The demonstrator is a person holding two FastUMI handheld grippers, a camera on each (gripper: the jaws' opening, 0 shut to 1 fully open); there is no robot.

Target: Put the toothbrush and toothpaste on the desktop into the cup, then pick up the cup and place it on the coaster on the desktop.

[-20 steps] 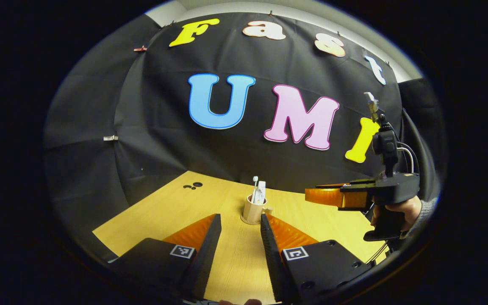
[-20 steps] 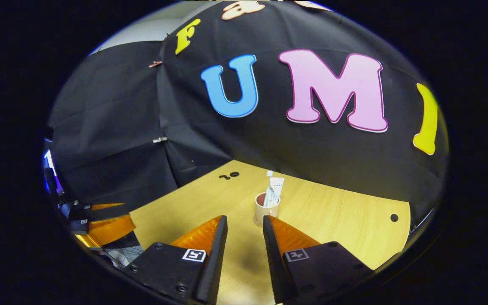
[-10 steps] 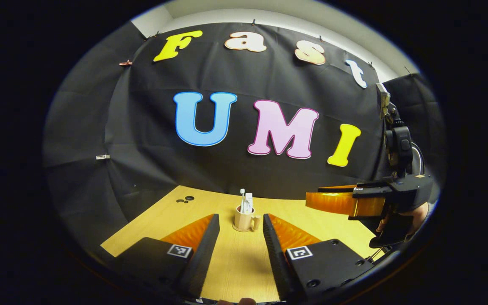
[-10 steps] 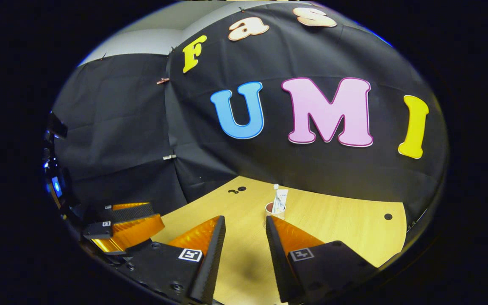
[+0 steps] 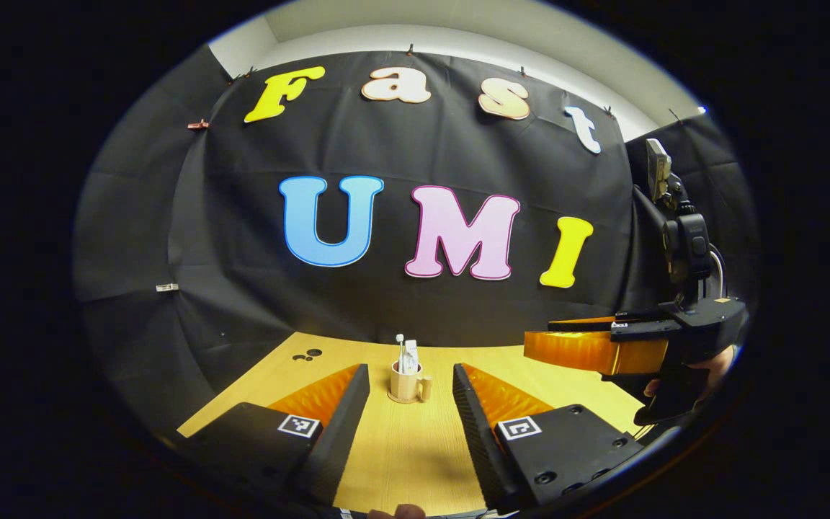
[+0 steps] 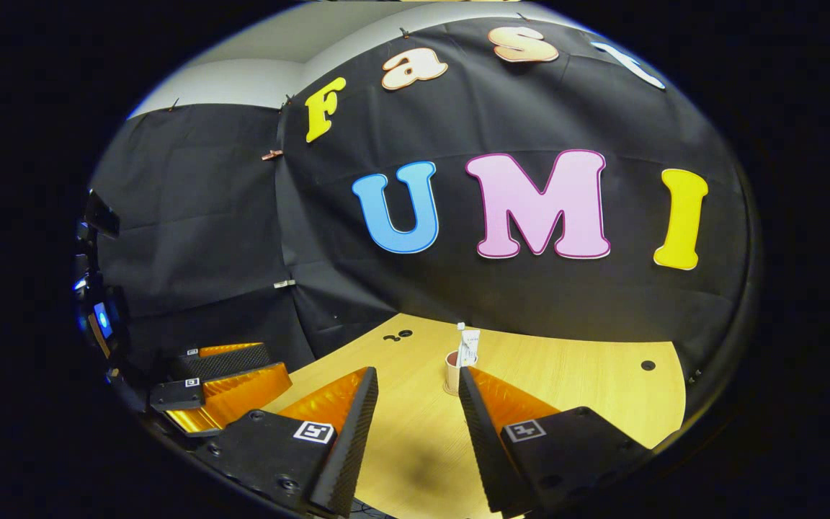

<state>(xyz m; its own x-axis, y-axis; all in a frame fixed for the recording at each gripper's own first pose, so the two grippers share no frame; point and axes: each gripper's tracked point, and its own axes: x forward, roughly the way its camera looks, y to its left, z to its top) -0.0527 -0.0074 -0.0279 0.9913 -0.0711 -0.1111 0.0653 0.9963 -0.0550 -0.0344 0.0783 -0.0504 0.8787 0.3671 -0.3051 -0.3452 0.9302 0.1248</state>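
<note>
The handled cup point(image 5: 406, 383) stood upright on its coaster point(image 5: 393, 398) mid-desktop point(image 5: 415, 447), holding the toothbrush point(image 5: 400, 352) and toothpaste tube point(image 6: 468, 345). The left gripper point(image 5: 410, 382) and right gripper point(image 6: 416, 382) hung well apart from it, jaws open and empty. With so little left, the likeliest mishap was a careless sweep toppling the top-heavy cup.

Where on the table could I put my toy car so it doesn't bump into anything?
Lots of room. The desktop is bare between the cup and the small dark hole near the far right edge. It is also bare on the near side, between the cup and the grippers' fingers. The only busy spot is the cup itself, on its coaster, with the toothbrush and toothpaste inside.
</note>
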